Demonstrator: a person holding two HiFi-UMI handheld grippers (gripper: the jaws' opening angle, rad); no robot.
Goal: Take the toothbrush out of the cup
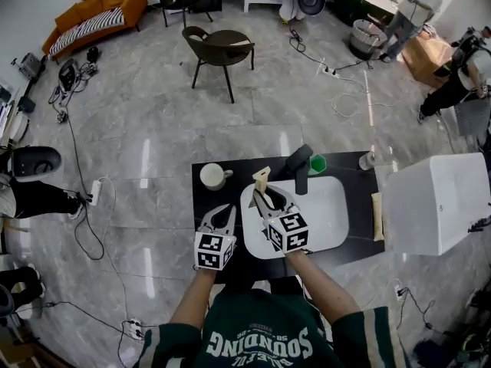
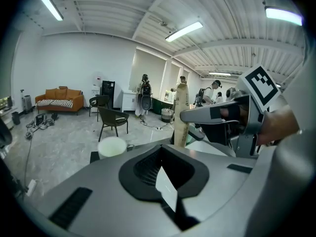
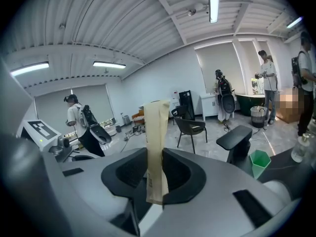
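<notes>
Toothbrush (image 1: 261, 179) first: where was it when you looked?

— Out of the cup (image 1: 213, 176). My right gripper (image 1: 268, 202) had it clamped between its jaws. It was a long, flat pack in tan paper wrap, standing nearly upright. From the head view it sat over the left edge of the white sink (image 1: 326, 217). Its top end leaned a little toward the cup without touching it.

— And from the right gripper view?

— I saw the toothbrush (image 3: 155, 152) dead centre, both jaws pressed against its lower part. Most of its length rose above them and a short end showed below.

— Where was the cup?

— It stood on the black counter (image 1: 359, 240), to the left of the sink and apart from the toothbrush. It was a white mug with its handle to the right. I could not see inside it.

— What about your other tool?

— My left gripper (image 1: 225, 211) hung just left of the right one, over the counter's front. Its jaws were closed together with nothing between them. In the left gripper view the cup (image 2: 112, 146) showed ahead on the left and the toothbrush (image 2: 180, 115) ahead on the right.

— Anything else nearby?

— A black faucet (image 1: 301, 171) stood behind the sink, with a green container (image 1: 317, 162) just beside it.
</notes>
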